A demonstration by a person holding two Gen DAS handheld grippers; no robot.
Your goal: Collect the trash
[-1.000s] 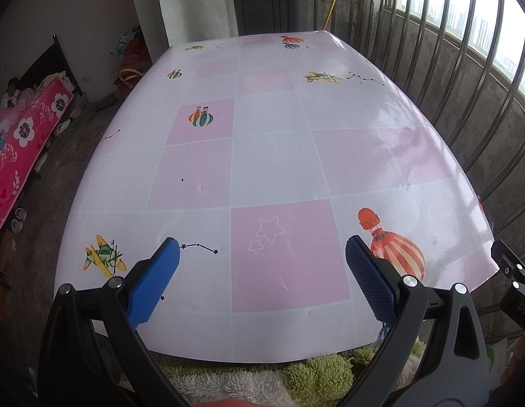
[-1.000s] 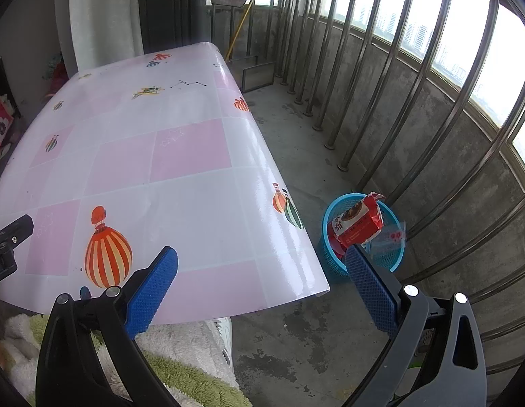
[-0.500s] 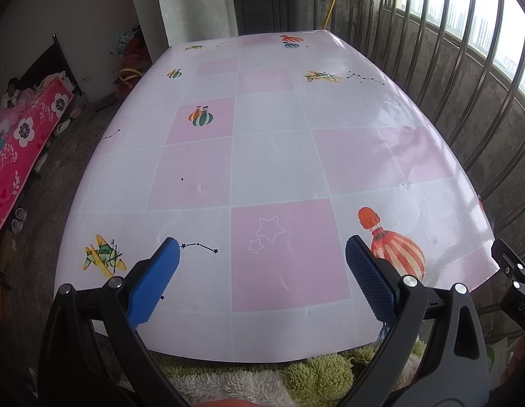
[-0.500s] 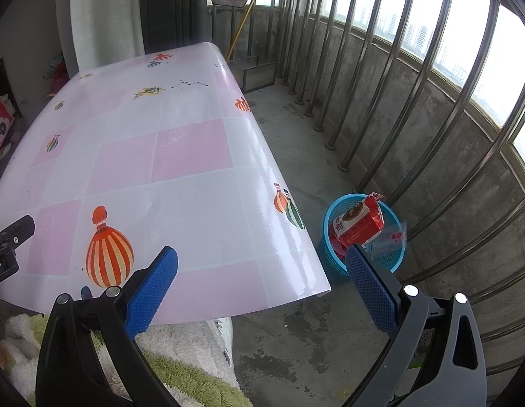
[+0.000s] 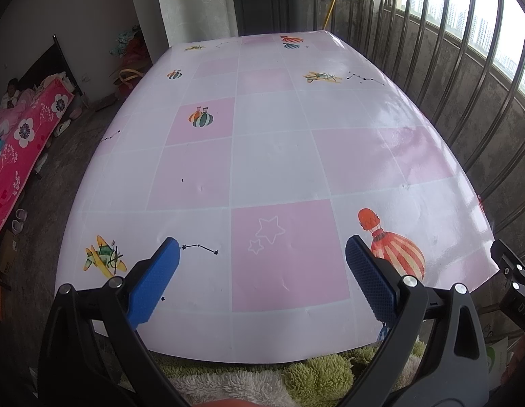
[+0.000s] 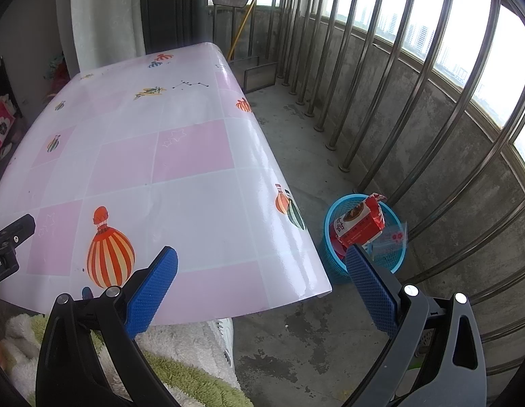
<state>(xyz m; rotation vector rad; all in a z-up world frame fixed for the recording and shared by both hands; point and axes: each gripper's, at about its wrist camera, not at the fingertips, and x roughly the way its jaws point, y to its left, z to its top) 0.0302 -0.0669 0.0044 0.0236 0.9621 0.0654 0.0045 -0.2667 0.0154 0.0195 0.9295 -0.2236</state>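
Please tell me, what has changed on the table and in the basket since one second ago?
Nothing visibly changed. Both the left gripper and the right gripper stay open and empty over the table, and the red packet still lies in the blue basket on the floor.

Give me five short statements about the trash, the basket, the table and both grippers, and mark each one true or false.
1. The blue basket stands on the floor beside the table. True.
2. The red packet lies on the tabletop. False: it sits in the basket, sticking up above the rim.
3. The right gripper is shut on the packet. False: it is open and holds nothing.
4. The left gripper is open, held over the near edge of the table. True.
5. The basket is tipped over on its side. False: it stands upright.
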